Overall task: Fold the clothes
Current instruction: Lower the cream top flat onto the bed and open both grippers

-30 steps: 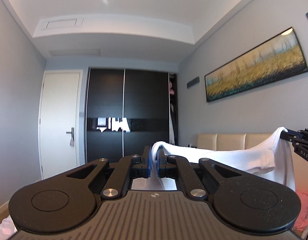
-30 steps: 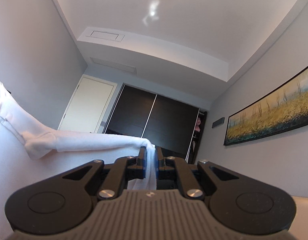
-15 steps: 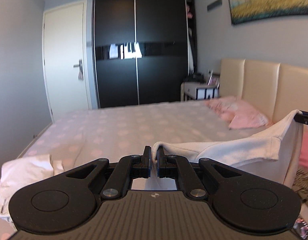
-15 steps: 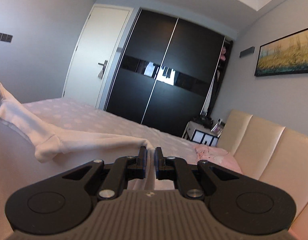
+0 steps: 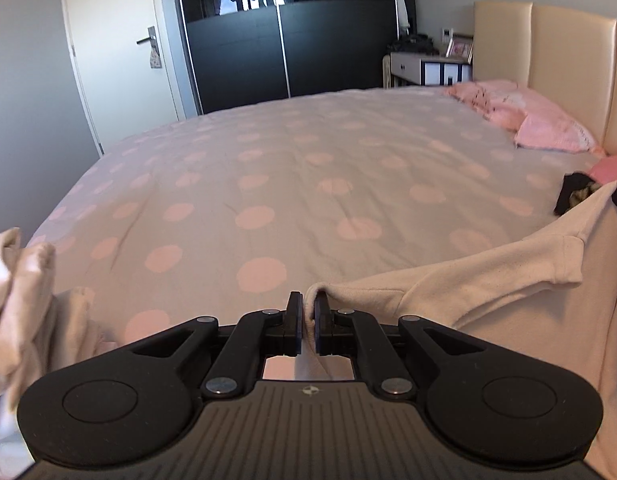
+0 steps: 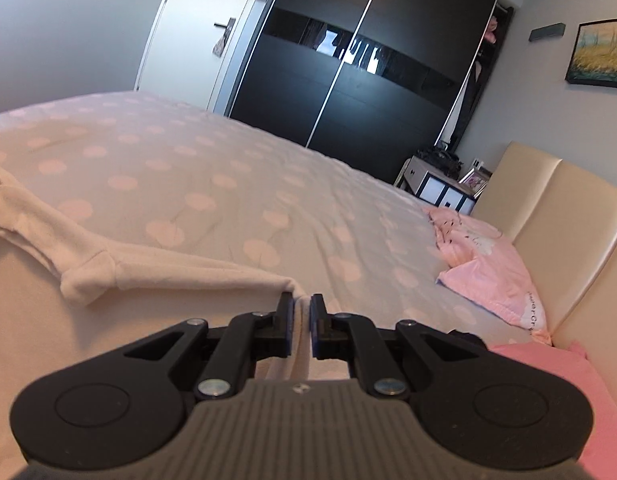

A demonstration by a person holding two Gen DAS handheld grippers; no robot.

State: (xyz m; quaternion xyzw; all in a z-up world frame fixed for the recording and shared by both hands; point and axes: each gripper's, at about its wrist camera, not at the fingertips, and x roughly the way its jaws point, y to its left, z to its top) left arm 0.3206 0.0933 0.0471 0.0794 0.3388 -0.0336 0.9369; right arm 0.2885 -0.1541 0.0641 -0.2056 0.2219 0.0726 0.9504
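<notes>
**Left wrist view: cream garment stretched between two clamped grippers over the bed**

Left gripper point(image 5: 305, 300) is pinched narrow on one edge of the cream garment point(image 5: 488, 300), which spans rightward, held above the polka-dot bedspread point(image 5: 288, 168). Right gripper point(image 6: 302, 304) likewise clamps the garment's point(image 6: 148, 276) other end. Pink pillows point(image 6: 484, 256) lie by the beige headboard point(image 6: 548, 208). More pale clothes point(image 5: 20, 300) are bunched at the left.

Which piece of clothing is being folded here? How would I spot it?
Start at the wide bed with pink polka dots. Stretched above its near edge is a cream T-shirt, pinched by the left gripper and right gripper. Unlike the crumpled pale clothes beside it, it hangs taut.
</notes>
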